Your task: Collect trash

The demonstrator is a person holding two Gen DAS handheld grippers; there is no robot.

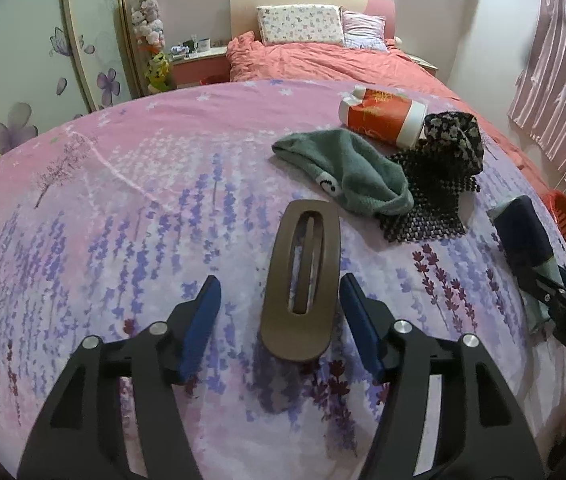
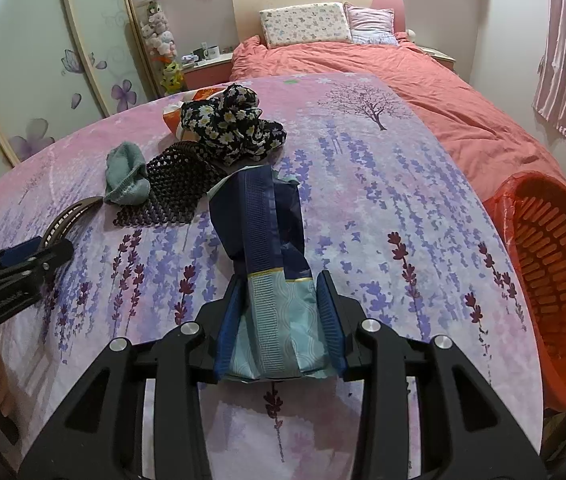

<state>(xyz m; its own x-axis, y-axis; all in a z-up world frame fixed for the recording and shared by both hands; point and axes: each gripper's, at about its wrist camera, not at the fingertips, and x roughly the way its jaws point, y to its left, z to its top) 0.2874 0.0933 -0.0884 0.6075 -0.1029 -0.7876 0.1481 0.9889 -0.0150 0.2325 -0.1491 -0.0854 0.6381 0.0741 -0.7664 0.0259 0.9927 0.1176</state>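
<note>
- The bedspread (image 1: pixel 131 184) is lying flat and bare to the left of the left tongs (image 1: pixel 279 320); its right edge is falling away just past the right tongs (image 2: pixel 283 316), where an orange basket (image 2: pixel 555 264) is standing open.
- The right tongs are squeezing a crumpled wrapper (image 2: pixel 267 248), dark blue at the far end and pale teal between the pads (image 2: pixel 329 320), which are pressing on both its sides.
- The left tongs are standing fairly wide, with a brown oval hair clip (image 1: pixel 303 276) lying between the fingers (image 1: pixel 199 320); the pads are not pressing on it.
- Just beyond the left tongs, to the right, a green knitted hat (image 1: pixel 347 168) is resting against a black woven mat (image 1: pixel 431 196).
- Farther off, a floral cloth (image 2: pixel 235 124) and an orange-and-white carton (image 1: pixel 383 114) are lying together; behind them the coral duvet (image 2: pixel 383 64) and pillows (image 2: pixel 307 24) are filling the far end.
</note>
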